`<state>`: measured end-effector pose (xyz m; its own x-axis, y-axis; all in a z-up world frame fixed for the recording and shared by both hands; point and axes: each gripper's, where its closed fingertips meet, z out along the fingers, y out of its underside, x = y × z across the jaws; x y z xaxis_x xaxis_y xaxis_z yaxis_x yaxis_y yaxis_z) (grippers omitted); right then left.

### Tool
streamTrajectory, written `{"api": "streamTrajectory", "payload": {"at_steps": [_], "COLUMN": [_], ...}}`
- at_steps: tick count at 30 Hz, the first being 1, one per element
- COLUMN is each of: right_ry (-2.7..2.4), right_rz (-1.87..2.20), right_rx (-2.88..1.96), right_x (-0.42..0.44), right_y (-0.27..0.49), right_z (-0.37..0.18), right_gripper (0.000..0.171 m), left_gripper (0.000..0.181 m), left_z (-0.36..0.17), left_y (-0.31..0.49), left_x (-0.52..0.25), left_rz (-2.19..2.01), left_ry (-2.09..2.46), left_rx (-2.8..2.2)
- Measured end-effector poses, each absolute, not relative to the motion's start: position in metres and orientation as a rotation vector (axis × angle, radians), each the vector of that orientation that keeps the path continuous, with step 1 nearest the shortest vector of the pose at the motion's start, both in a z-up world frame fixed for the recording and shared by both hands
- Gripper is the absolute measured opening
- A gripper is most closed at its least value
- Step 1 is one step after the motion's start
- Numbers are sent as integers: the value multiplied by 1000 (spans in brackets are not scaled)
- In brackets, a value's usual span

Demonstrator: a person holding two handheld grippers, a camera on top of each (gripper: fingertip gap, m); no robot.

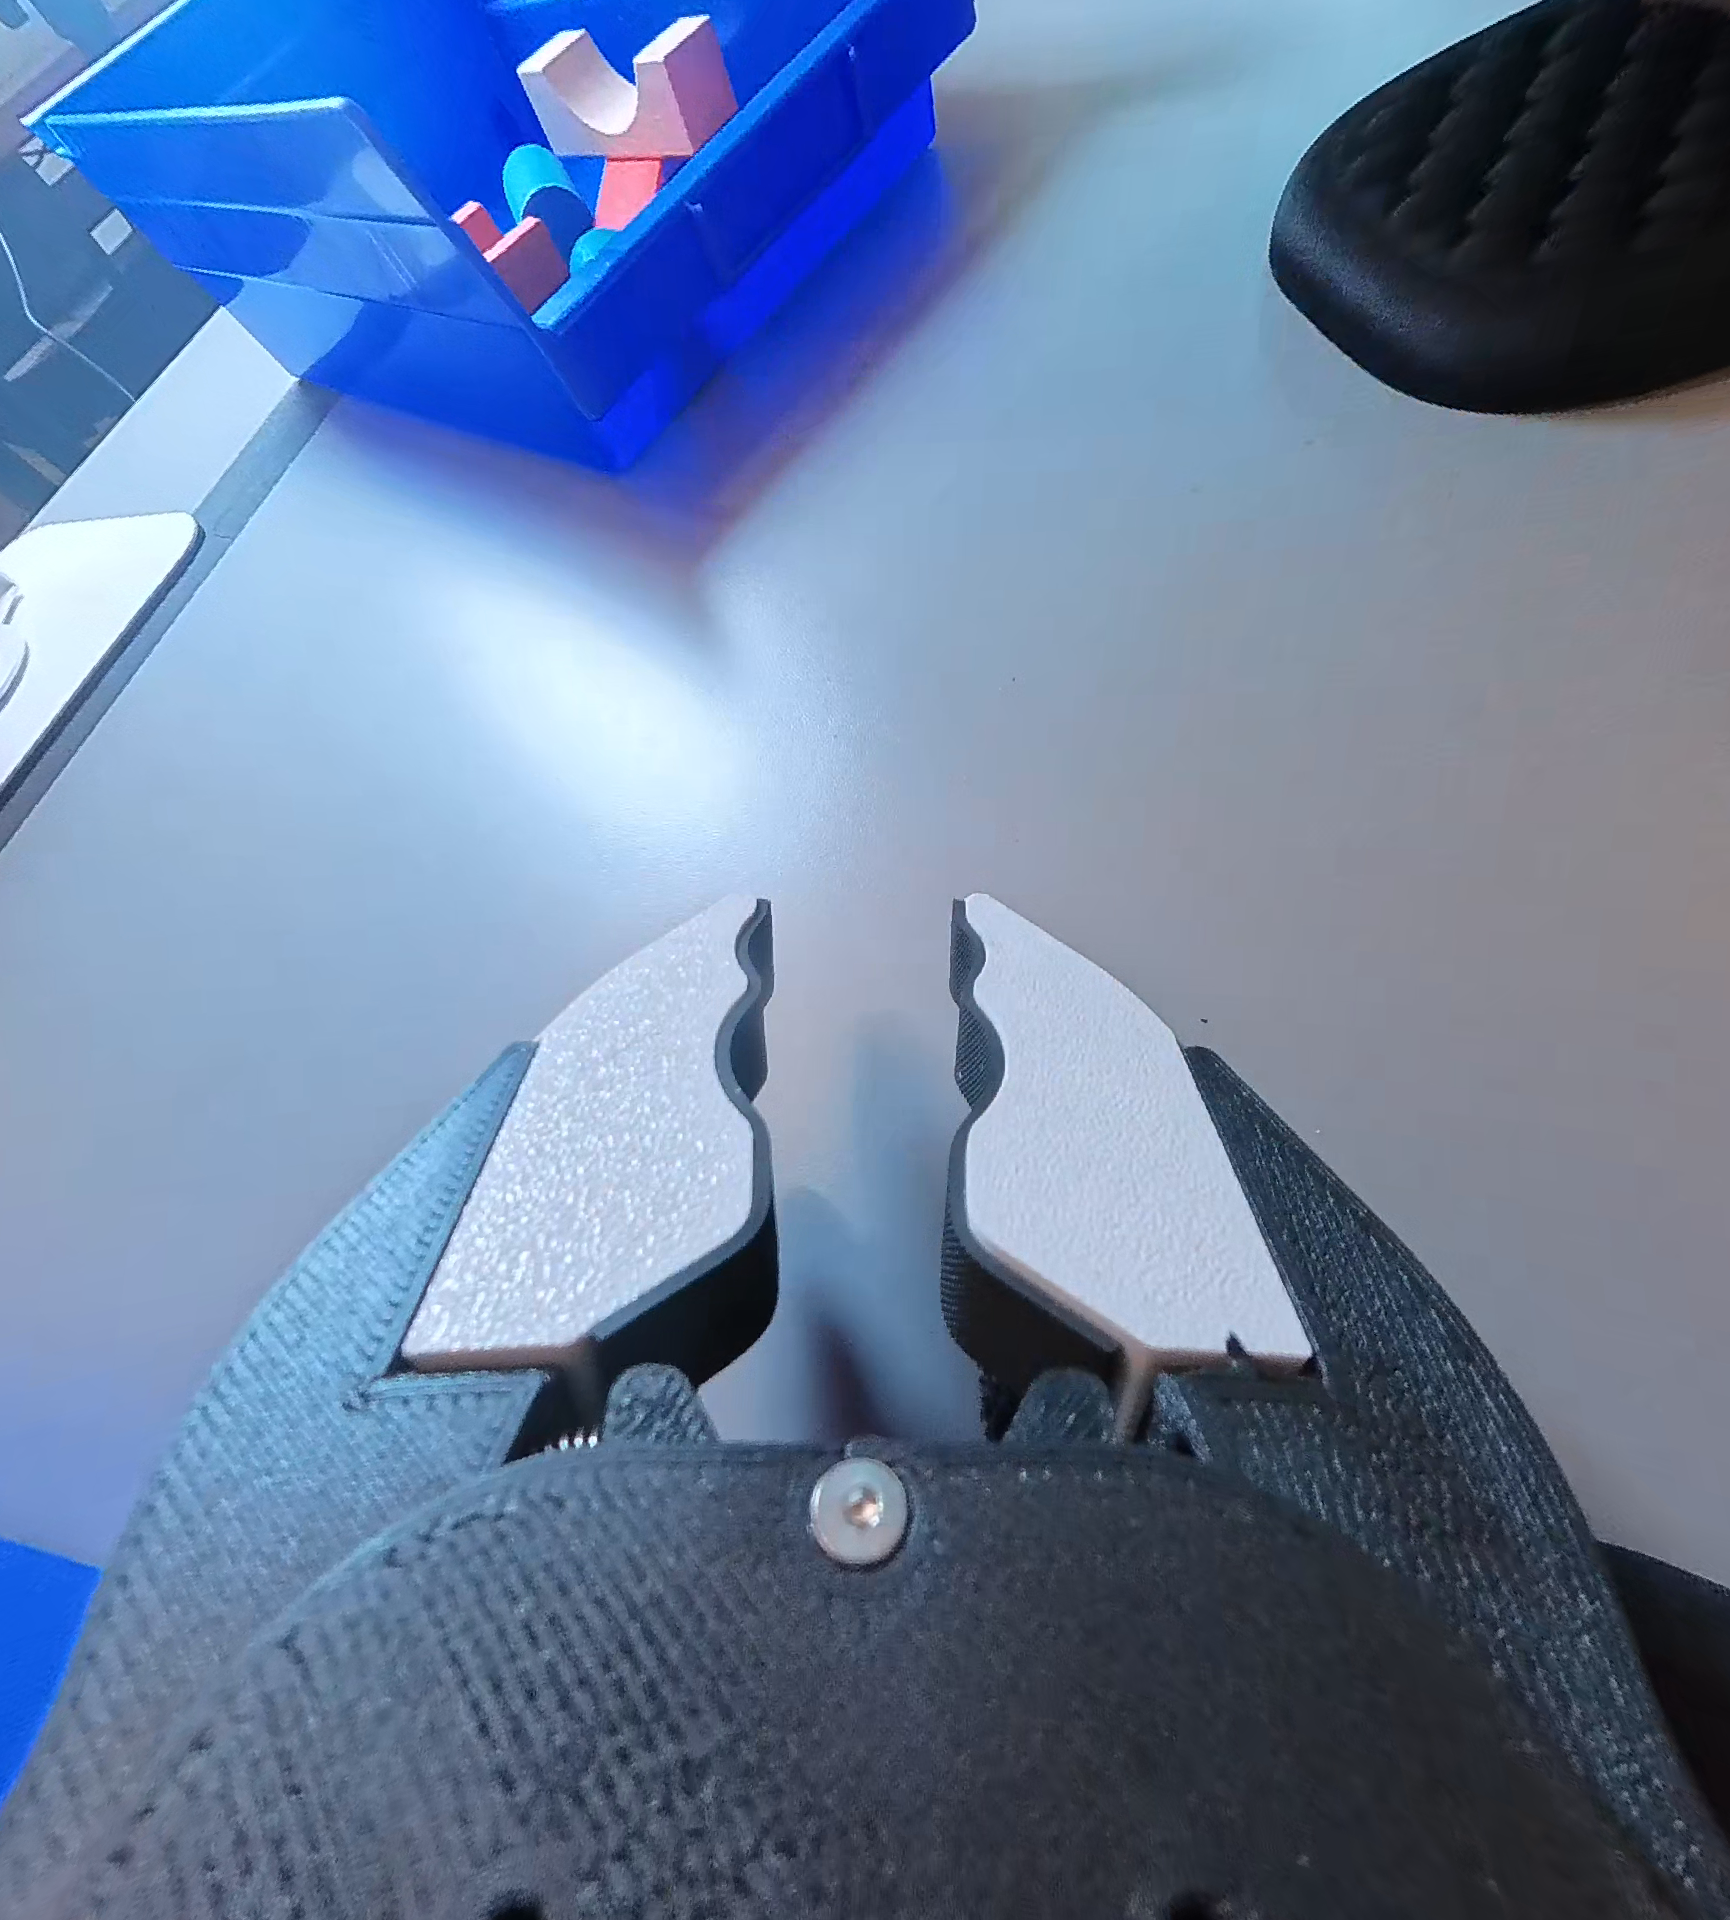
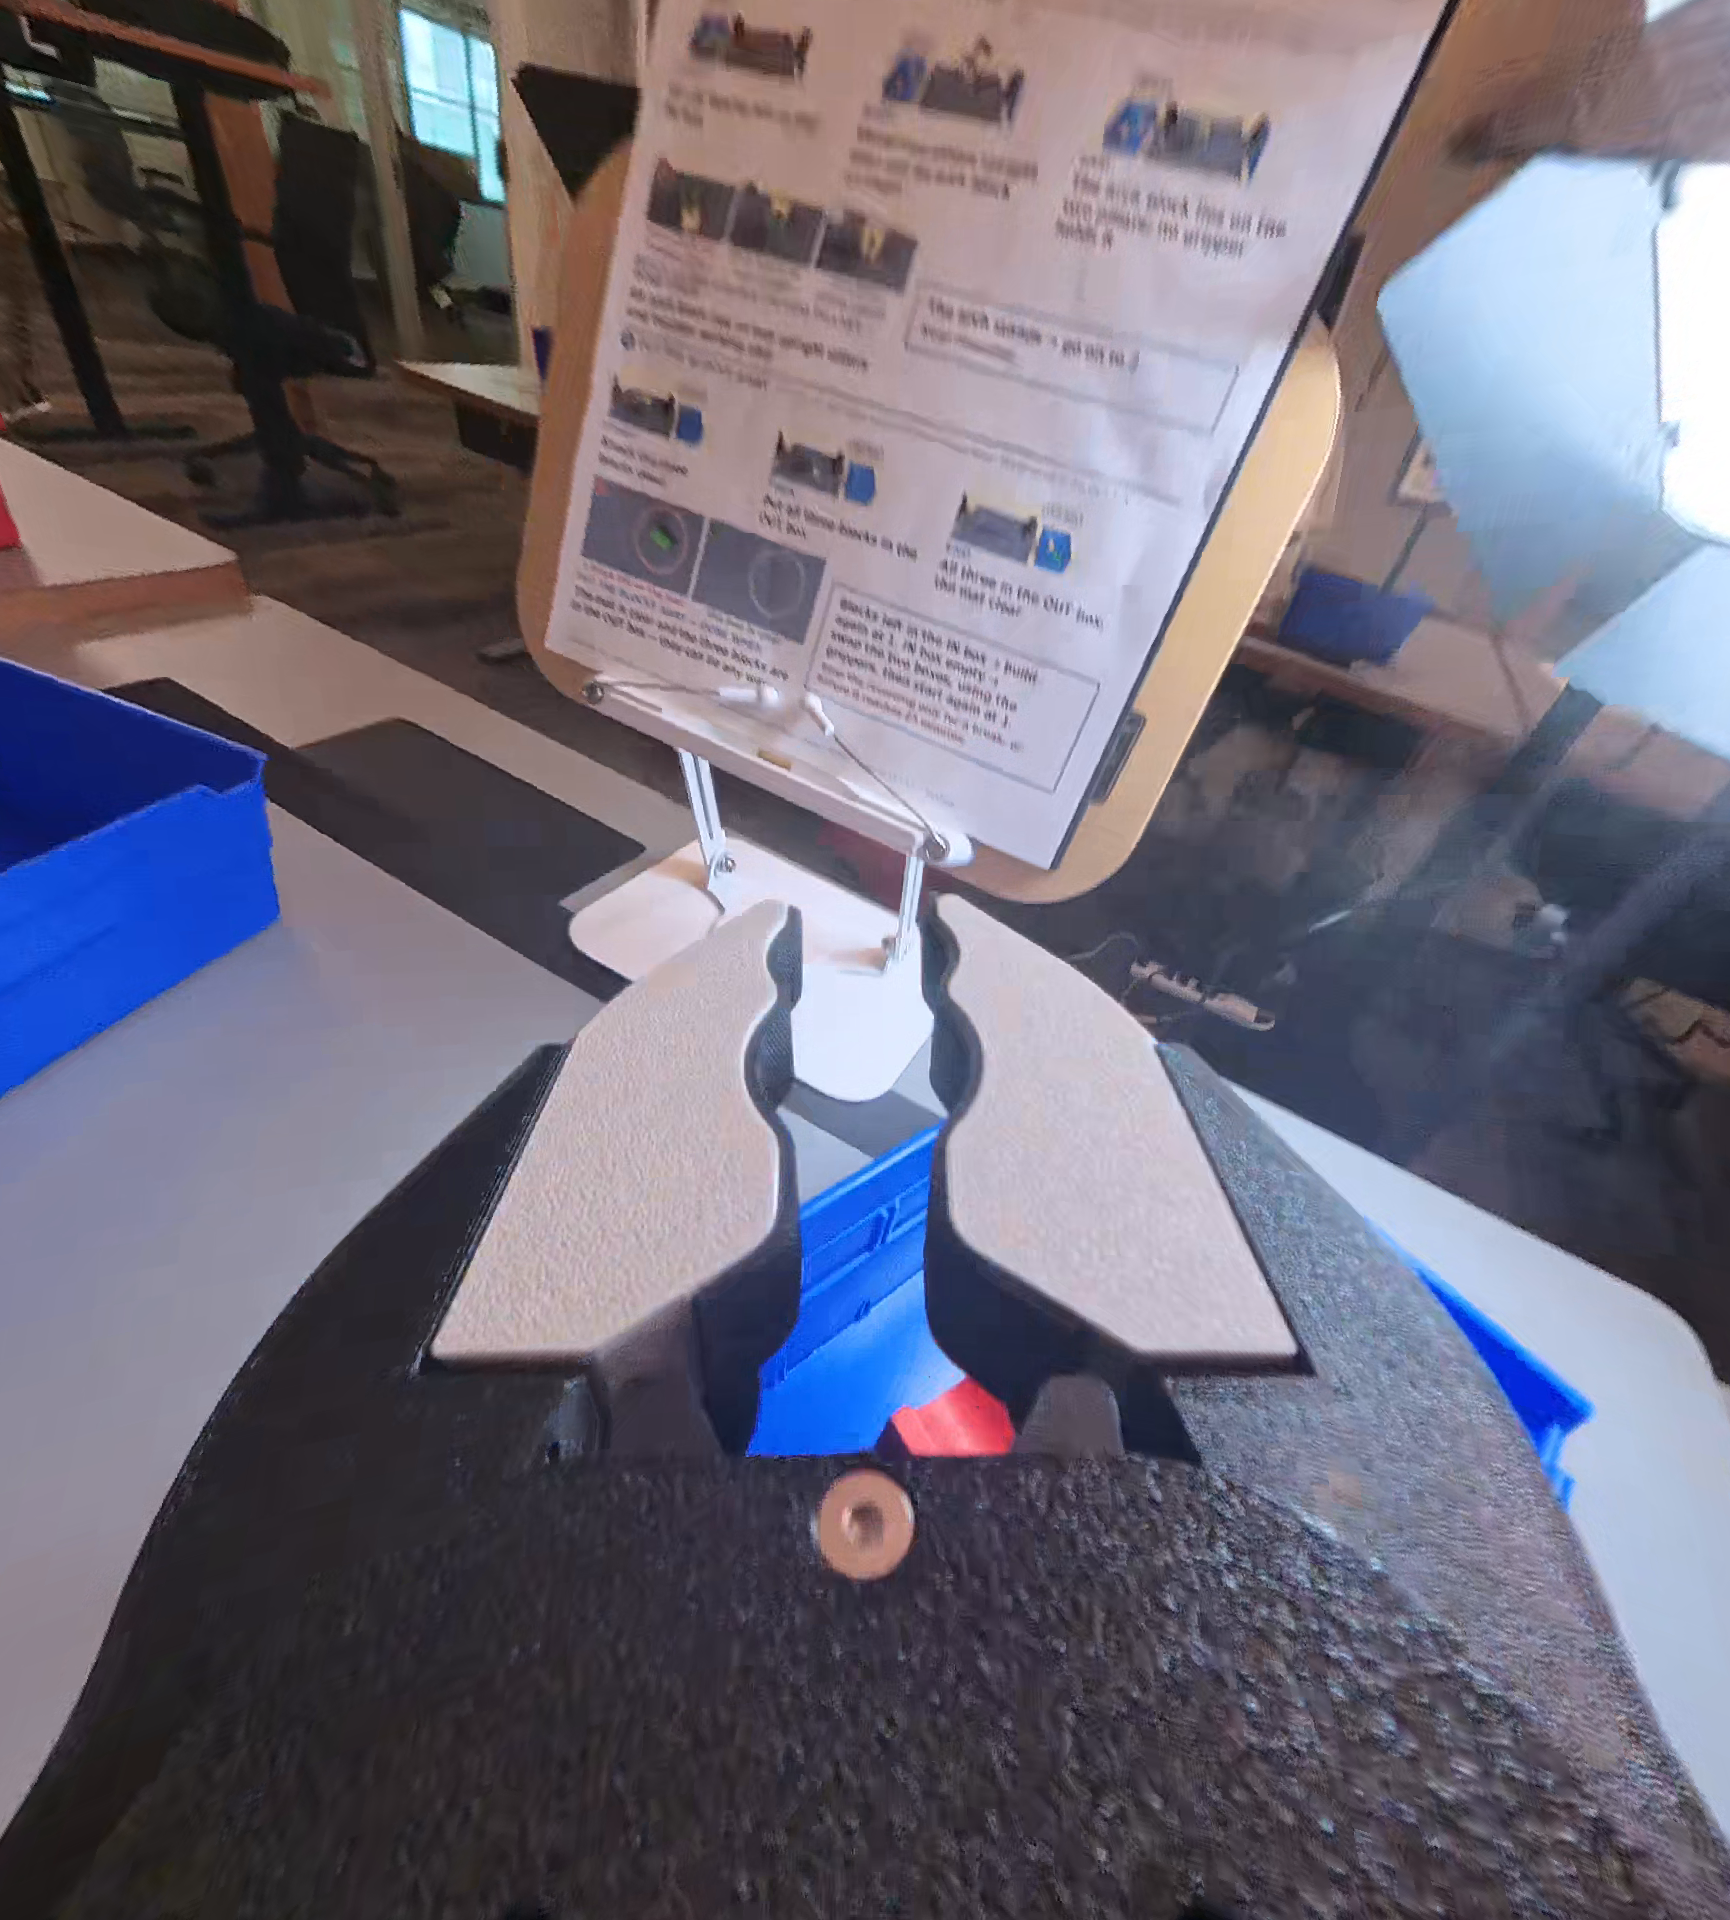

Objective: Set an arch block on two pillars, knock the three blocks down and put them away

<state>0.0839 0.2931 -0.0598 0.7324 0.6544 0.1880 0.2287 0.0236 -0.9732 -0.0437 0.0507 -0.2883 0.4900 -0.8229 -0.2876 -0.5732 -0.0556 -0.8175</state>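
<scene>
In the left wrist view, the left tool (image 1: 859,914) hangs low over the bare grey desk (image 1: 1204,727), its fingers spread with nothing between them. At the upper left of the frame sits a blue bin (image 1: 570,343) holding the blocks: a pale arch block (image 1: 622,104) on top, with red blocks (image 1: 513,255) and blue cylinders (image 1: 544,192) beneath it. A black mat (image 1: 1567,208) lies at the upper right.

In the right wrist view, the right tool (image 2: 861,920) is also parted and empty, above another blue bin (image 2: 840,1299) with a red block (image 2: 954,1418) inside. An instruction sheet on a stand (image 2: 944,364) fills the upper centre, and a third blue bin (image 2: 61,883) sits at the left.
</scene>
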Motion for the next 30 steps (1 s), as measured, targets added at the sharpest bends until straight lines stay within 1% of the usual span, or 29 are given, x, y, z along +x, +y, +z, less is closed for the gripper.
{"api": "streamTrajectory", "payload": {"at_steps": [3,6,8,11,14,16,19,21,22,24,26,30], "right_ry": [-772,-797,-842,-913,-963,-974,-991,-993,-991,-1002,-1020,-1047], "right_rz": [355,341,309,234,237,284,262,272,281,285,262,219], "right_rx": [-1453,-1430,-1438,-1499,-1574,-1636,-1695,-1720,-1725,-1741,-1748,-1768], "right_x": [77,70,65,66,79,91,119,133,137,142,144,144], "right_y": [265,245,237,231,219,211,209,209,208,209,210,211], "right_z": [-28,-15,-21,-57,-113,-153,-193,-204,-206,-208,-211,-222], "right_gripper": [23,33,42,57,59,60,60,60,60,61,62,63], "left_gripper": [33,33,33,33,34,37,40,44,44,45,50,53], "left_z": [-288,-287,-282,-268,-243,-212,-149,-128,-127,-149,-191,-266], "left_y": [51,51,50,49,43,39,37,31,27,20,16,15], "left_x": [-44,-43,-42,-41,-39,-47,-91,-129,-147,-177,-202,-236], "left_rz": [-313,-341,-390,-458,-485,-423,-237,-208,-204,-188,-88,121], "left_ry": [1187,1169,1134,1078,1056,1073,1037,1010,1011,1064,1154,1311], "left_rx": [-1743,-1746,-1738,-1708,-1617,-1520,-1403,-1463,-1517,-1679,-1869,-2131]}}
